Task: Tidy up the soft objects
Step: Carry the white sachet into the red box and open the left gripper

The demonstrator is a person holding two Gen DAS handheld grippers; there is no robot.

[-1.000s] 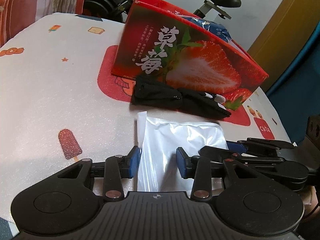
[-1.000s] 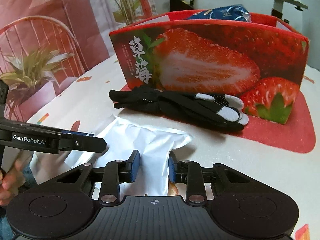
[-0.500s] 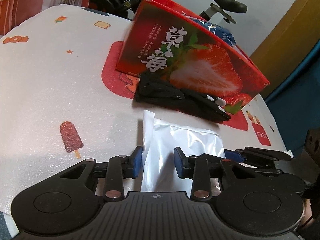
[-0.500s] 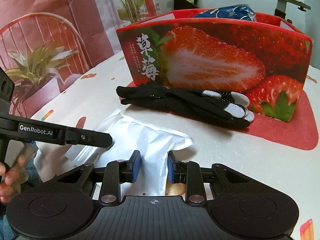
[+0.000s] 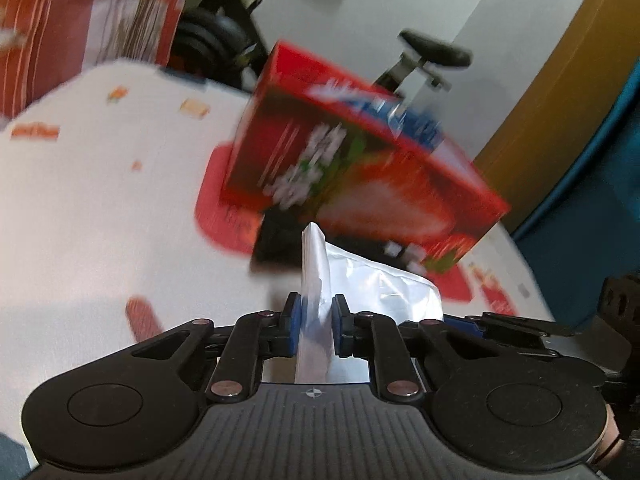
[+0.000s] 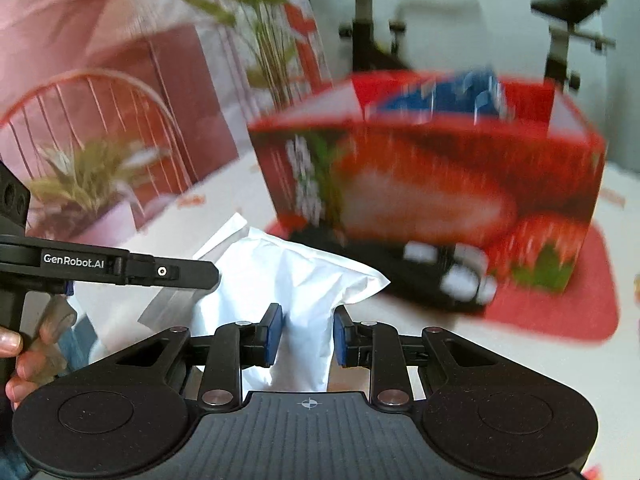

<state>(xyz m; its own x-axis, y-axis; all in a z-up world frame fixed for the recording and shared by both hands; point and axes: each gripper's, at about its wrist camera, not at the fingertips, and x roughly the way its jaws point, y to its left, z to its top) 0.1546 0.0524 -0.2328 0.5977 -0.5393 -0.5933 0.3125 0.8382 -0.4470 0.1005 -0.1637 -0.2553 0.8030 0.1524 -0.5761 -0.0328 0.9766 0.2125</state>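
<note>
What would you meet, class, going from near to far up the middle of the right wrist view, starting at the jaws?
Right gripper → white plastic pouch held between its jaws → black gloves on the table → red strawberry box → blue packet inside the box → exercise bike by the wall.

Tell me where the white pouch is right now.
The white pouch is pinched between both hand-held grippers, left and right, in front of the black gloves that lie against the strawberry box.
</note>
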